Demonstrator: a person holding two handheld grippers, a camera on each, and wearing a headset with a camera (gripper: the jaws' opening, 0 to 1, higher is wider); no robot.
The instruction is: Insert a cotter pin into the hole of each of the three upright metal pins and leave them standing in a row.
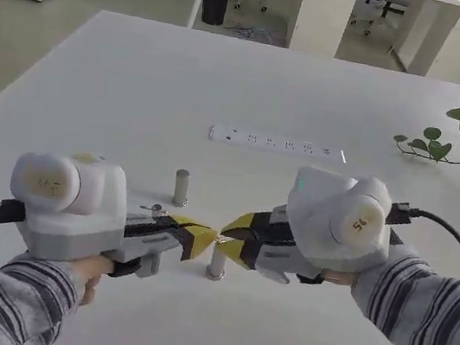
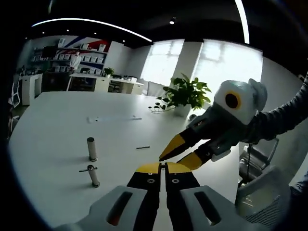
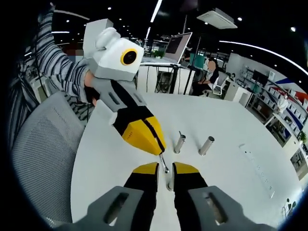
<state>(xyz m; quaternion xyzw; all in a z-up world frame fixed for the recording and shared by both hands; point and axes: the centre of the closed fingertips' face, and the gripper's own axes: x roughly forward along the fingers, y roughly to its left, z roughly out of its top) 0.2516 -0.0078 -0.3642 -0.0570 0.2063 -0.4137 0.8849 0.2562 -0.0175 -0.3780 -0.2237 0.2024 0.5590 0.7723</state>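
Here the left gripper (image 1: 195,239) is closed tight on a cotter pin (image 3: 164,164), pinched at its yellow tips and held just above an upright metal pin (image 1: 217,264) on the white desk (image 1: 140,79). The right gripper (image 1: 234,236) faces it tip to tip, its jaws parted, and in the right gripper view that metal pin stands in the gap between them. Off to the side a second metal pin (image 2: 93,175) already carries a cotter pin through its top, a bare metal pin (image 2: 91,148) stands beside it, and a loose cotter pin (image 2: 143,147) lies on the desk.
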